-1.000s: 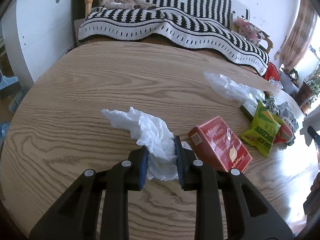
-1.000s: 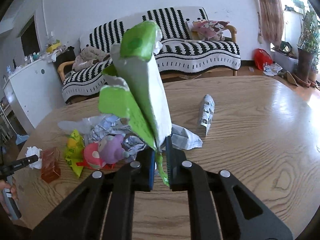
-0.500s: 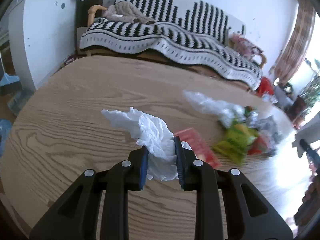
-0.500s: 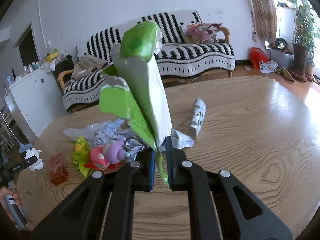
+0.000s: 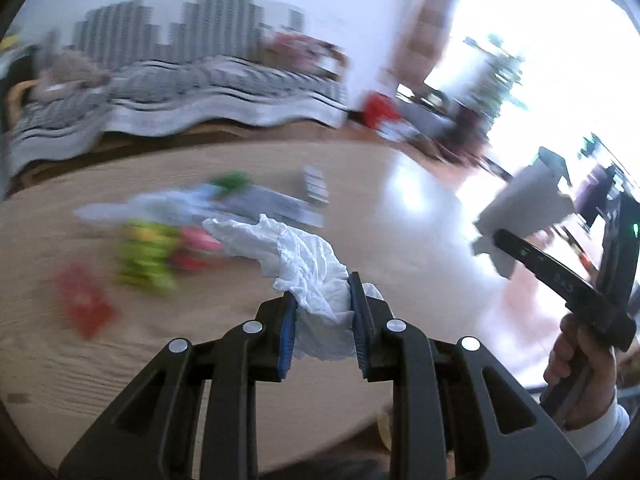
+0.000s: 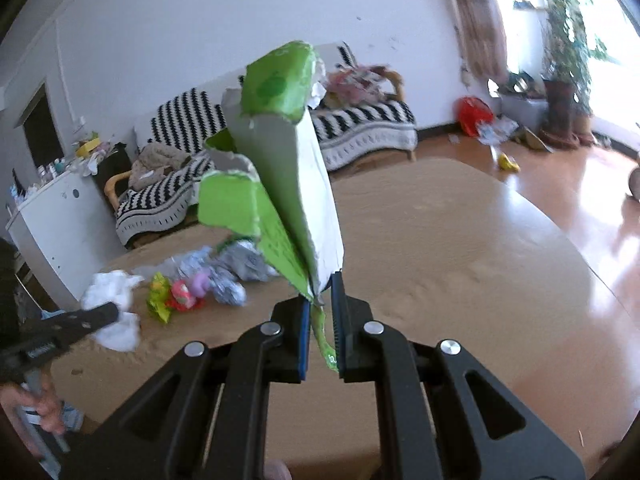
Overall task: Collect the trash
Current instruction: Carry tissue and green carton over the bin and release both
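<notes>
Left hand-held gripper point(image 5: 323, 322): clamped on the white tissue point(image 5: 308, 270), which we hold lifted off the tabletop point(image 5: 248, 360).
Right hand-held gripper point(image 6: 320, 322): pinching the bottom edge of a torn green carton point(image 6: 280, 184), held upright above the tabletop.
Done so far: we judge 2 pcs picked up, 1 per gripper; neither binned yet, no bin in view.
Left to do: on the tabletop, wrapper pile point(image 6: 192, 286) at approx 9 o'clock of the right gripper, w/ yellow-green snack bag point(image 6: 158, 298), pink/purple pack point(image 6: 188, 290), crumpled silver wrappers point(image 6: 240, 266). Left view, blurred: red box point(image 5: 82, 304) at 9 o'clock, small wrapper point(image 5: 314, 184) at 12.
Surroundings: striped sofa point(image 6: 360, 128) beyond the tabletop, white cabinet point(image 6: 60, 216) at 9-10 o'clock, plant point(image 6: 564, 52) at 2, more litter on floor point(image 6: 552, 184) incl. red bag point(image 6: 474, 114).
In the way: both grippers full, so we think nothing more can be picked till these get dropped; the carton blocks much of the right view.
</notes>
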`<control>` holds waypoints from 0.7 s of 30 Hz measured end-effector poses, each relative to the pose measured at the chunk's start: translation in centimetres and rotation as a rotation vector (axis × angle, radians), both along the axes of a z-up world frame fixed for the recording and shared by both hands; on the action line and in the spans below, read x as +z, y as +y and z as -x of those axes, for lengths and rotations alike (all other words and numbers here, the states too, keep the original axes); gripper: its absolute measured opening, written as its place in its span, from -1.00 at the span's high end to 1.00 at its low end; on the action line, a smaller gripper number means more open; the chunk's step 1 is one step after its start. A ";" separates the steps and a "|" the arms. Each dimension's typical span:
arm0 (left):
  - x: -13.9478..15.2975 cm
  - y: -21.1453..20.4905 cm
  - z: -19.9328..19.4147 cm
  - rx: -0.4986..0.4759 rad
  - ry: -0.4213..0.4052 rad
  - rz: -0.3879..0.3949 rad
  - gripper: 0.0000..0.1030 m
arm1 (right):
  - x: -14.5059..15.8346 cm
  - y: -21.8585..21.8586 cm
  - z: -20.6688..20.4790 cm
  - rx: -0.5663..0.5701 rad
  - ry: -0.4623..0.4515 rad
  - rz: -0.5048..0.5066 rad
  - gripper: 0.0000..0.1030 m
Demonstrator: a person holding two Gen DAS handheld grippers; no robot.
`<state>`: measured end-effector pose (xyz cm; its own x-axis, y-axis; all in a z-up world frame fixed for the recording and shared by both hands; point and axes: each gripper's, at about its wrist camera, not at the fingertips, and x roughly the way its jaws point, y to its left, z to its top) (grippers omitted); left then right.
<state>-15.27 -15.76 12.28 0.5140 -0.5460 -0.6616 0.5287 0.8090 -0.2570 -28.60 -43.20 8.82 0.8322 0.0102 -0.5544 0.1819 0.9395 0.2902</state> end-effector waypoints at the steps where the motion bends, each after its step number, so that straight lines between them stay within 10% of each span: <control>1: -0.4 -1.5 0.8 -0.034 0.017 0.002 0.54 | -0.1 -0.9 1.2 -0.007 0.016 -0.006 0.80; 6: -5.2 -10.2 6.0 -0.220 0.183 -0.003 0.54 | -3.1 -5.4 7.9 -0.049 0.156 -0.025 0.80; 11: -12.3 -16.9 10.6 -0.327 0.264 -0.157 0.54 | -14.2 -7.2 11.6 -0.063 0.410 -0.166 0.80; 16: -21.4 -19.9 11.8 -0.366 0.361 -0.362 0.54 | -23.1 -8.7 13.6 -0.143 0.543 -0.352 0.80; 21: -23.3 -21.3 11.5 -0.417 0.398 -0.413 0.54 | -25.7 -8.7 14.2 -0.147 0.609 -0.378 0.80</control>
